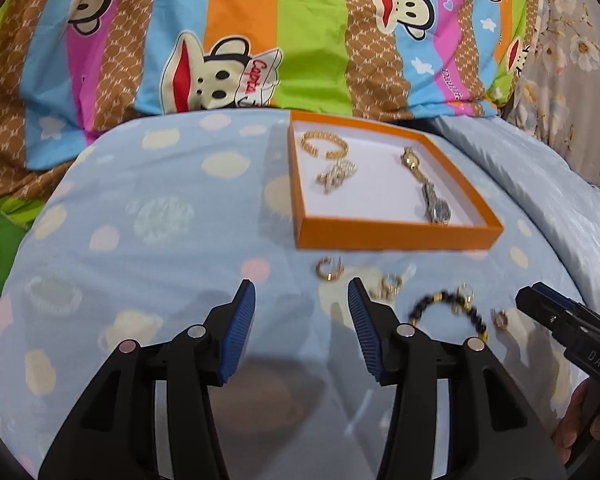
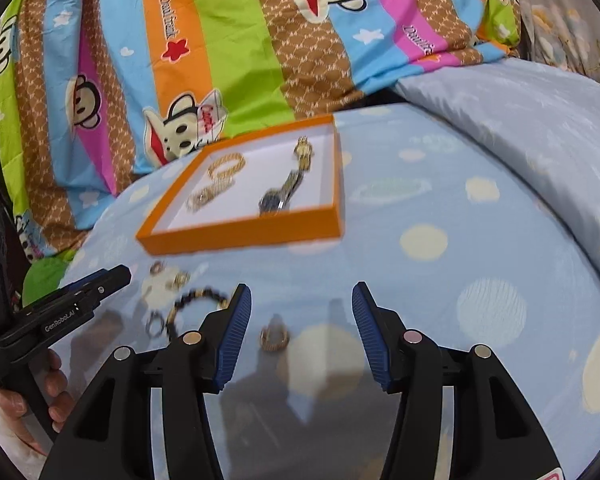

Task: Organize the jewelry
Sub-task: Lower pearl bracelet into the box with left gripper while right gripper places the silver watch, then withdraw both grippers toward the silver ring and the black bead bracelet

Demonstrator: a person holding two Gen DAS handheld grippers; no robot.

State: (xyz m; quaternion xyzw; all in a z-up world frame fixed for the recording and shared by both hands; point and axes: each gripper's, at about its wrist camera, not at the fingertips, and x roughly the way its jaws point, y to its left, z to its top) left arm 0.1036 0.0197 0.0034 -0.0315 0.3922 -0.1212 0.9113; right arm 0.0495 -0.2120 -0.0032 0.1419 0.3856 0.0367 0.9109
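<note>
A light blue bedsheet (image 1: 160, 208) with pale cream and pink dots covers the bed surface. Along its far edge lies a striped quilt (image 1: 308, 32) in brown, blue, pink, orange and green, printed with cartoon monkey faces. At the far right corner, a pale floral fabric (image 1: 572, 64) is visible.

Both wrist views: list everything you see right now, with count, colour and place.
Tray: one, orange with white floor, on the bedsheet.
Gold bracelet: one, in tray, far left.
Sparkly piece: one, gold-silver, in tray below the bracelet.
Watches: two, gold and silver-blue, along the tray's right side.
Bead bracelet: one, black-gold, on sheet before tray.
Small rings or earrings: about four, gold, loose on sheet.
Quilt: one, striped, behind.
Left gripper: fingers open, empty.
Right gripper: fingers open, over one ring.
</note>
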